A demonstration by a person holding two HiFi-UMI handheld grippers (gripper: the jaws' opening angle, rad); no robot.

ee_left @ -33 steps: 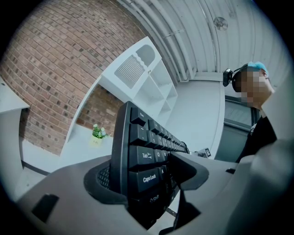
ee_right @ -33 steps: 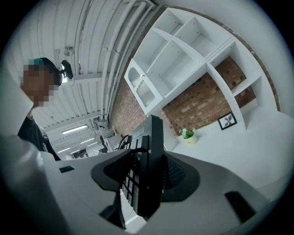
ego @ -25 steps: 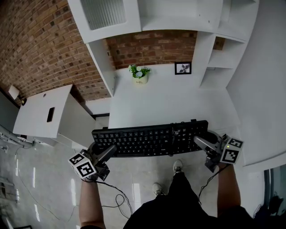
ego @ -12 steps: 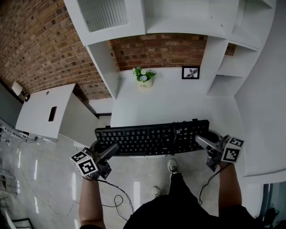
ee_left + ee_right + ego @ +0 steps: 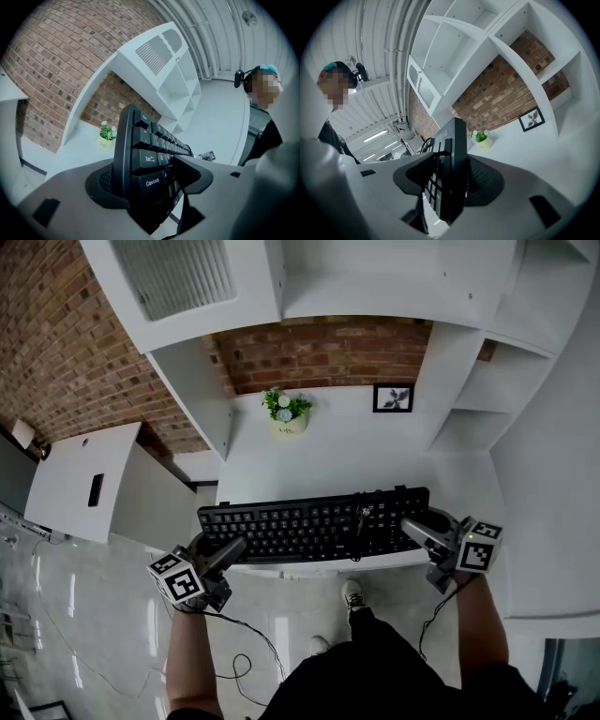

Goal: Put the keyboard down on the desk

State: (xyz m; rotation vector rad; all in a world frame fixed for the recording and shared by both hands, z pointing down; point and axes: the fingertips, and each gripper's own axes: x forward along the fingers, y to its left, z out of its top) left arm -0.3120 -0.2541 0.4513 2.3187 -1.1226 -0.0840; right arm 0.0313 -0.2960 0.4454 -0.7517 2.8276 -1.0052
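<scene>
A black keyboard (image 5: pixel 314 528) hangs level over the front edge of the white desk (image 5: pixel 337 460), keys up. My left gripper (image 5: pixel 217 556) is shut on its left end, and its jaws clamp the Caps Lock corner of the keyboard (image 5: pixel 140 159) in the left gripper view. My right gripper (image 5: pixel 424 531) is shut on the right end, where the keyboard (image 5: pixel 452 173) sits edge-on between the jaws. Whether the keyboard touches the desk I cannot tell.
A small potted plant (image 5: pixel 284 412) and a framed picture (image 5: pixel 392 397) stand at the back of the desk by the brick wall. White shelving (image 5: pixel 487 362) rises on the right and overhead. A lower white side table (image 5: pixel 80 479) stands at the left. Cables lie on the floor.
The keyboard and both grippers have moved forward, so the keyboard now overlaps the desk's front edge more. Both grips are unchanged.
</scene>
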